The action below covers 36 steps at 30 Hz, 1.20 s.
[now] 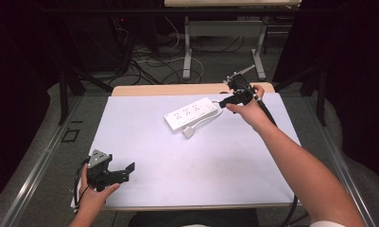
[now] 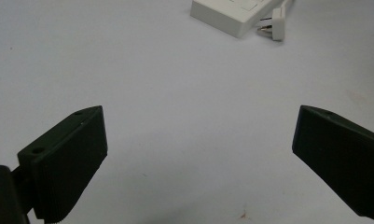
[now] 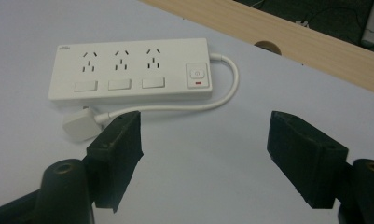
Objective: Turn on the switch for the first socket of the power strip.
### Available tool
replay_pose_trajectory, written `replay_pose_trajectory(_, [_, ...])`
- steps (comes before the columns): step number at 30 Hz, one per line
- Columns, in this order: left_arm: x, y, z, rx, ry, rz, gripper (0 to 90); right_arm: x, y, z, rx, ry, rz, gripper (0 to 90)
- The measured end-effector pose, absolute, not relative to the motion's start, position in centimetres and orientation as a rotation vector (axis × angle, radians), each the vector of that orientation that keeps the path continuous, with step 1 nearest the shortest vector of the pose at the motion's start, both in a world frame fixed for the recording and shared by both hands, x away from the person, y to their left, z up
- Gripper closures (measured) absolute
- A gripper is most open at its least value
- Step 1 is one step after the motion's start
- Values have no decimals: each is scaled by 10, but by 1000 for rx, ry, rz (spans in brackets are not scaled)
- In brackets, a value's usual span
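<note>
Power strip (image 3: 128, 70): white, lying flat on the far middle of the tabletop (image 1: 196, 161), switch end towards my right tool.
Cord (image 3: 224, 88): leaves the switch end, loops round and runs back along the near side of the strip.
Plug (image 3: 78, 125): white, loose on the sheet just beside the strip's other end, pins showing in the left gripper view.
Right tool (image 1: 232, 97): held at the strip's switch end, near the cord loop; jaws stand partly apart with nothing between them, only bare sheet.
Left tool (image 1: 112, 174): resting at the near left corner, well apart from the strip; jaws spread wide, nothing held.
Step in hand: I judge this to be the approach for a grasp on the cord or the plug.
How to do it well: I would bring the right tool low, get one pad on each side of the cord or plug body, and close only when it sits centred. Avoid pushing the strip off line.
Count, strip: one.
Count, outlets: three, each with its own rocker.
Count, main switch: one, with a red mark.
Count, plug: one.
Count, tools: two.
</note>
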<state>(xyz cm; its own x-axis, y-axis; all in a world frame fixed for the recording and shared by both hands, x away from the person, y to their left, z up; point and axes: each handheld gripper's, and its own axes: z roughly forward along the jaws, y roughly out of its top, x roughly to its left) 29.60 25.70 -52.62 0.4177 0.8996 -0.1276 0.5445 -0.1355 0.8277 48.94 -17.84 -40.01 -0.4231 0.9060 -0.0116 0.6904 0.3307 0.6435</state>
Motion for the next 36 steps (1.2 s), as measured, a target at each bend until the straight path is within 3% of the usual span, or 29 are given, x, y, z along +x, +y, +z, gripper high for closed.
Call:
replay_pose_trajectory(15, [296,258,-526,1811,1240,519,30,516,-147,-412,1374,2220,825,400])
replay_pose_trajectory(36, [297,259,-527,1814,1239,521,33,552,-118,-447,1440,2248,779,482])
